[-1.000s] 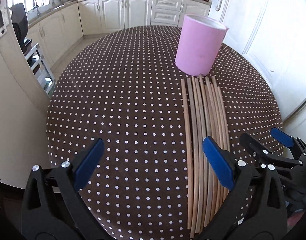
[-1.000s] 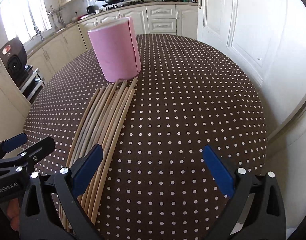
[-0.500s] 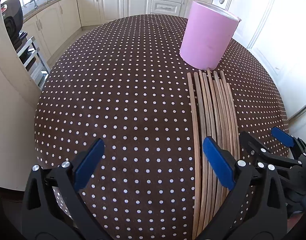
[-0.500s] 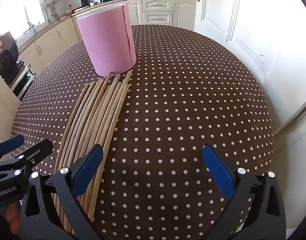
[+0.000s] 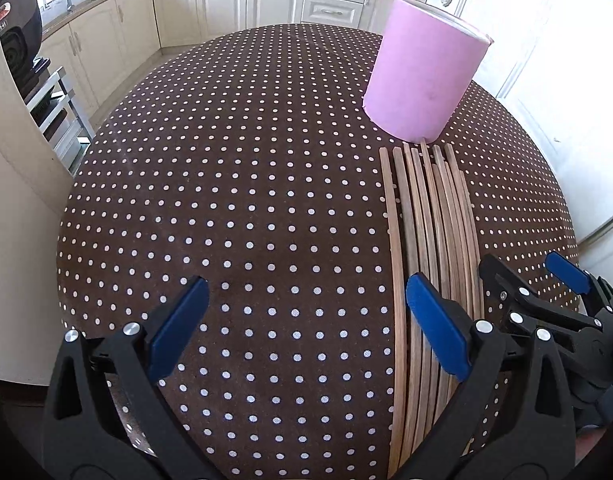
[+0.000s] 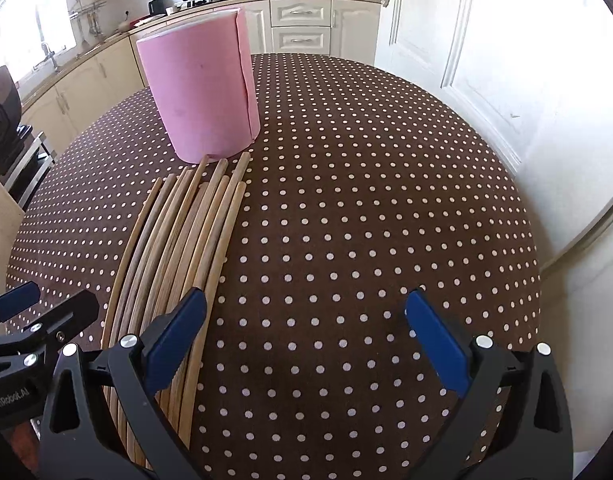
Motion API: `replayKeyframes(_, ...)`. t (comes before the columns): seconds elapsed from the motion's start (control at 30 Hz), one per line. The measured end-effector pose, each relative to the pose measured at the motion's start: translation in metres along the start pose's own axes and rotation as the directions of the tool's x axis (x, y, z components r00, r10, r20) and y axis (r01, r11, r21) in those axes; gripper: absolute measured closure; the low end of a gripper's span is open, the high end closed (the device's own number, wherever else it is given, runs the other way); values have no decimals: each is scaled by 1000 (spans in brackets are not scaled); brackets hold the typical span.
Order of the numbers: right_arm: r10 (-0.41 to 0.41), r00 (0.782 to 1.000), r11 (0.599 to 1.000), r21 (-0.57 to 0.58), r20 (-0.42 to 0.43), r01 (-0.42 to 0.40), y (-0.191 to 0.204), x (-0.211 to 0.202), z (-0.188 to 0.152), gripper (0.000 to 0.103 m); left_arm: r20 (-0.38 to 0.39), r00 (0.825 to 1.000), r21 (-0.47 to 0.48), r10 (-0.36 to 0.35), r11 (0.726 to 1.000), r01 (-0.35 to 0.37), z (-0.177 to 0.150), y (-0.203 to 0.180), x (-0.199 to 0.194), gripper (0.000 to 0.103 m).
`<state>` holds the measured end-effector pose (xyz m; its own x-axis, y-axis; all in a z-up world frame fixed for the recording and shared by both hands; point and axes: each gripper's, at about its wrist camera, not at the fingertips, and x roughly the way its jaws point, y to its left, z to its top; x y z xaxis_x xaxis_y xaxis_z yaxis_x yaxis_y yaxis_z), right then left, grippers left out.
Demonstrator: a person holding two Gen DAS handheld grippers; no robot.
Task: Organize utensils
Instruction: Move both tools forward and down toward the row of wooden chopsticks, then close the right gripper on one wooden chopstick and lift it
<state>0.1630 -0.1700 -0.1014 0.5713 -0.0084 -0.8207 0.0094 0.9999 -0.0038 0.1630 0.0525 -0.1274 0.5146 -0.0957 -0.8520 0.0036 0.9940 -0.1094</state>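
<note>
You have not started the real work yet: every chopstick point(image 5: 430, 240) lies flat on the table point(image 5: 234, 208), bunched side by side in one row, with the far tips just short of the pink holder point(image 5: 422, 68); one tip seems to touch its base. From what shows of the holder, nothing stands in it, though its inside is hidden from both cameras.

Your left gripper point(image 5: 306, 320) has its jaws spread wide and holds nothing; its right finger hangs over the near end of the bundle. Your right gripper point(image 6: 306, 336) is likewise wide apart and empty, its left finger over the bundle's right edge.

By my reckoning the whole task remains: pick the sticks up, probably a few at a time, and stand them in the holder.
</note>
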Motion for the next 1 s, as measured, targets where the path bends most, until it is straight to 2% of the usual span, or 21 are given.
replayKeyframes(0.53,-39,999,999,-27,2,39,23,25,25,9,-5,1000,-14,4,1000,-4,5,1,4,6)
replayKeyframes(0.6,-28,1000,999,-36,7,28,23,26,26,12,-5,1000,-15,4,1000,-4,7,1,5,6)
replayKeyframes(1.0,52,998,992,-114,31,-48,26,20,13,52,-12,1000,-9,-16,1000,16,16,-4,14,6)
